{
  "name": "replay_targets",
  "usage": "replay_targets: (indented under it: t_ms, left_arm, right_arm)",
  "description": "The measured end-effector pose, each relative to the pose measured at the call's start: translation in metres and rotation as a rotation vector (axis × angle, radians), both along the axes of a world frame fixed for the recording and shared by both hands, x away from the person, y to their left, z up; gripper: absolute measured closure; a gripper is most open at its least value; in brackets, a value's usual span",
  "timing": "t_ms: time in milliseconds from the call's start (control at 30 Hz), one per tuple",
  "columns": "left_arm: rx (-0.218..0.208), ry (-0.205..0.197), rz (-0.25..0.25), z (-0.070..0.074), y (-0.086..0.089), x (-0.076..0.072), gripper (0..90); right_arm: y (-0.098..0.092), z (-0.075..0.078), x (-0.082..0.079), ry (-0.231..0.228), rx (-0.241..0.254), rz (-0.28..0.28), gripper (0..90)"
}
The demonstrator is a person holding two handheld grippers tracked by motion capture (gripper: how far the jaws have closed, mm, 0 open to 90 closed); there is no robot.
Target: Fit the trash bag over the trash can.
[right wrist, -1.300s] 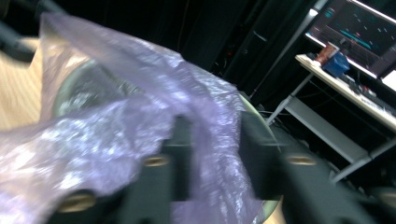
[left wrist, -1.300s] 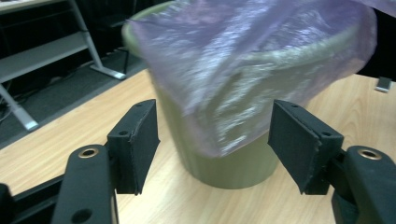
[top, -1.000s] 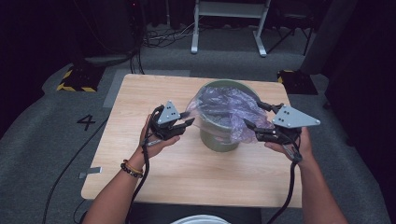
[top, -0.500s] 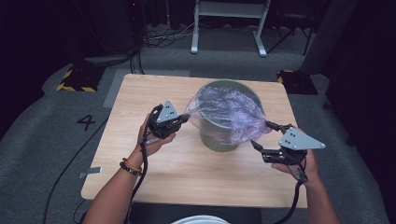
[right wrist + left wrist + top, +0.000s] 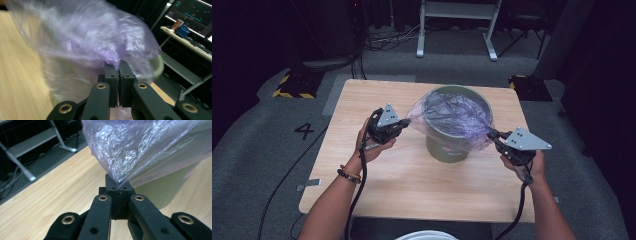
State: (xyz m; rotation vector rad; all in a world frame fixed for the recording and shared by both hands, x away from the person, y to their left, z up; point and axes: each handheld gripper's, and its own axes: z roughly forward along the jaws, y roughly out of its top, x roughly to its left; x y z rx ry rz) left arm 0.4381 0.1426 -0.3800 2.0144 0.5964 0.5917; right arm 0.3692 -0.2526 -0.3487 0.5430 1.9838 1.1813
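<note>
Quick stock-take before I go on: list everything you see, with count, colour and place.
bag: one, clear purple plastic, draped over the bin's mouth, pulled out to both sides
bin: one, olive green, upright on the table, right of centre
table: one, light wood, under the bin
frame: one, white metal, on the floor beyond the table
cables: several, dark, on the floor at the back
floor mark: one, black "4", left of the table
bracelet: one, dark beads, left wrist
left gripper: one, black, shut on the bag's left edge
right gripper: one, black, jaws just closed on the bag's right edge
</note>
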Motion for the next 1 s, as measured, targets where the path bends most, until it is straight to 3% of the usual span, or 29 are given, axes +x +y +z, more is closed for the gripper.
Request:
replay_targets:
  t_ms: [100,200,267,433,600,767,933,967,1000]
  left_arm:
    - [-0.005,0.005,0.006,0.001,0.005,0.005,90.0]
    - [0.017,0.008,0.019,0.0,0.007,0.009,90.0]
    - [0.014,0.028,0.024,-0.002,0.011,0.014,90.0]
    - [0.018,0.053,0.04,-0.007,0.015,0.023,90.0]
    - [0.037,0.076,0.03,-0.015,0.012,0.027,90.0]
    - [0.05,0.129,0.015,-0.029,0.009,0.032,89.9]
    - [0.052,0.157,0.02,-0.035,0.006,0.035,89.1]
    - [0.053,0.162,0.027,-0.035,0.005,0.035,85.3]
    - [0.05,0.156,0.043,-0.035,0.005,0.035,74.8]
  right_arm:
    - [-0.01,0.007,0.008,0.026,0.082,-0.029,89.8]
    - [-0.015,0.011,0.017,0.036,0.12,-0.087,89.8]
    - [-0.023,0.013,0.028,0.071,0.179,-0.132,89.9]
    - [-0.028,0.011,0.045,0.091,0.179,-0.187,89.9]
    - [-0.036,-0.001,0.064,0.149,0.201,-0.231,90.0]
    - [-0.046,-0.022,0.072,0.24,0.276,-0.232,90.0]
    - [-0.046,-0.041,0.076,0.298,0.273,-0.223,89.5]
    - [-0.046,-0.043,0.077,0.302,0.274,-0.225,88.5]
    - [-0.046,-0.045,0.077,0.302,0.272,-0.229,86.2]
